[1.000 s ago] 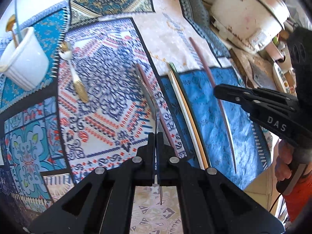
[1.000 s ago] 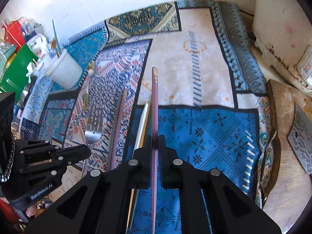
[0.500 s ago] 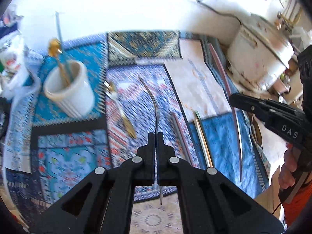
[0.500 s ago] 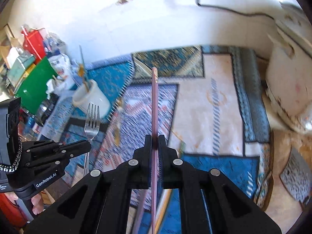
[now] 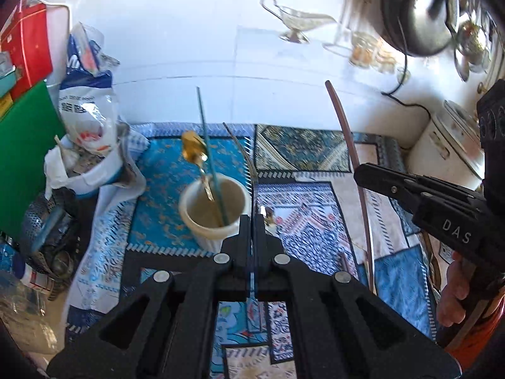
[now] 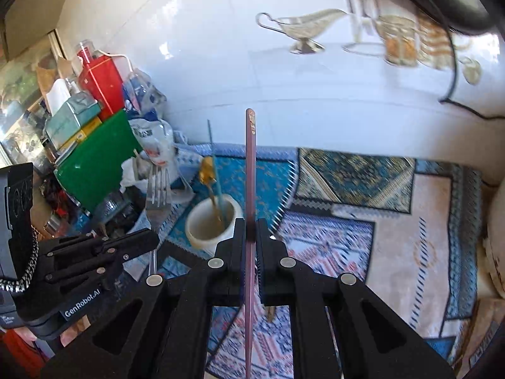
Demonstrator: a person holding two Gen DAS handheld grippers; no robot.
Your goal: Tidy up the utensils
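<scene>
My left gripper [image 5: 252, 221] is shut on a silver fork [image 5: 243, 148], seen edge-on here. The right wrist view shows the fork's tines [image 6: 157, 186] rising above the left gripper [image 6: 151, 237]. My right gripper [image 6: 250, 224] is shut on a long maroon chopstick [image 6: 250, 164] that points up toward the wall. From the left wrist view the chopstick [image 5: 350, 158] and right gripper [image 5: 359, 170] are off to the right. A white cup [image 5: 214, 205] just left of the fork holds a gold spoon [image 5: 192, 150] and a teal stick [image 5: 205, 126].
A patterned cloth [image 5: 303, 148] covers the counter. Plastic bags [image 5: 85, 104], a green board [image 5: 22, 158], a red box [image 5: 28, 41] and a metal strainer [image 5: 41, 221] crowd the left. A white cooker [image 5: 451, 151] stands right. Part of a gold utensil [image 6: 270, 311] lies on the cloth.
Both grippers have risen off the cloth with the fork and the chopstick, tilted upward, and swung left toward the white cup. The tiled wall has come into view.
</scene>
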